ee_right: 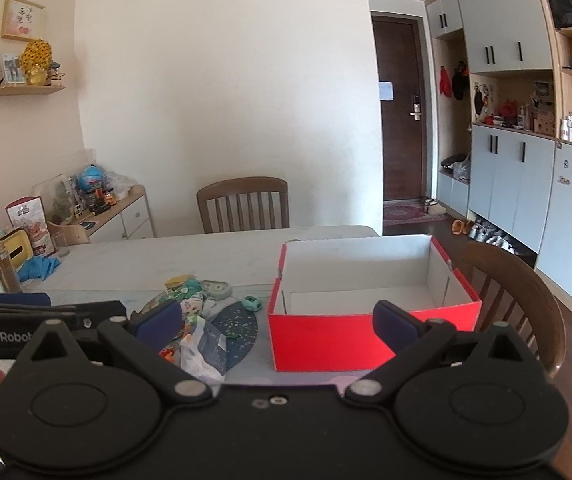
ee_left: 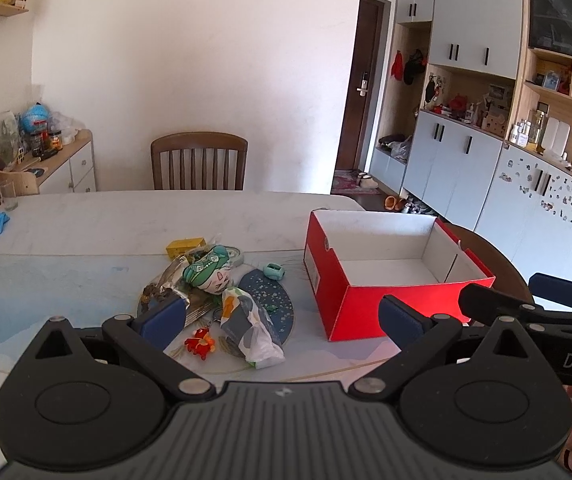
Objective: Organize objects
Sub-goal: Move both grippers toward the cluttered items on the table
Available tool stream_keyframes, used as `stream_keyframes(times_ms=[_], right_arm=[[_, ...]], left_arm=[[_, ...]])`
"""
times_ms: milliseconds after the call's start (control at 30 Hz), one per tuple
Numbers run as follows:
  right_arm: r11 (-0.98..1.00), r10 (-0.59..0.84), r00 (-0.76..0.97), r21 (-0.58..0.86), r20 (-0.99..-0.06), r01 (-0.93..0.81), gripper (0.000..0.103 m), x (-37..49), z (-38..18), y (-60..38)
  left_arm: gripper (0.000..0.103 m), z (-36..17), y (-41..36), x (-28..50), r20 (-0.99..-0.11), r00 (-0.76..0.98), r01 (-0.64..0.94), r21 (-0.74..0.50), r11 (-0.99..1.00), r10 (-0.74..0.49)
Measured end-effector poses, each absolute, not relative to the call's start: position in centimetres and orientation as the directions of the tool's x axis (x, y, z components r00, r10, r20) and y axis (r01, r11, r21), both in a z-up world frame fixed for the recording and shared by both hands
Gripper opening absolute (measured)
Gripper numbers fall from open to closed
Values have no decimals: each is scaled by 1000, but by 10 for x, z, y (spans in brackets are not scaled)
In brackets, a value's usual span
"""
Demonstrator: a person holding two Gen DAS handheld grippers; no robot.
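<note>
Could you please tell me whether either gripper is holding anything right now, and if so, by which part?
Nothing is held. The left gripper and the right gripper both have jaws wide open and empty, above the table.

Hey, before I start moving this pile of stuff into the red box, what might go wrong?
1. The pile is tangled: the plastic bag, red keychain charm and doll head overlap, so a grab at one may drag others along.
2. The red box is empty and probably light; bumping its wall could push it toward the table edge on the near side.
3. Both grippers sit close together, left gripper and right gripper, so they could collide.
</note>
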State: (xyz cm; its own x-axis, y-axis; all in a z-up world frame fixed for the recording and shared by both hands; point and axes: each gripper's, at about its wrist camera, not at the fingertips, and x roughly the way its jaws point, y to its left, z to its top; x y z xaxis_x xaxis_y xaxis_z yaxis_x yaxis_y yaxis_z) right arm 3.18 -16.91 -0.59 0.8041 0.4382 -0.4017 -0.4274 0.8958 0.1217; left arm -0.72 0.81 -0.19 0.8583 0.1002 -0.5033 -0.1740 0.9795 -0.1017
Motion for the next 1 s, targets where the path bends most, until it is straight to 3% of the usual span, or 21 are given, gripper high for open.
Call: stream_keyframes(times_ms=[500,1000], right_arm=[[866,479,736,120,-479,-486,97,71,-20,-108],[856,458,660,93,-595,-509,90,116,-53,-49]], left_arm=[[103,-23,70,31,-565,820,-197,-132,971,90],[102,-85,154,74,-675,712,-287,-29,957,193]])
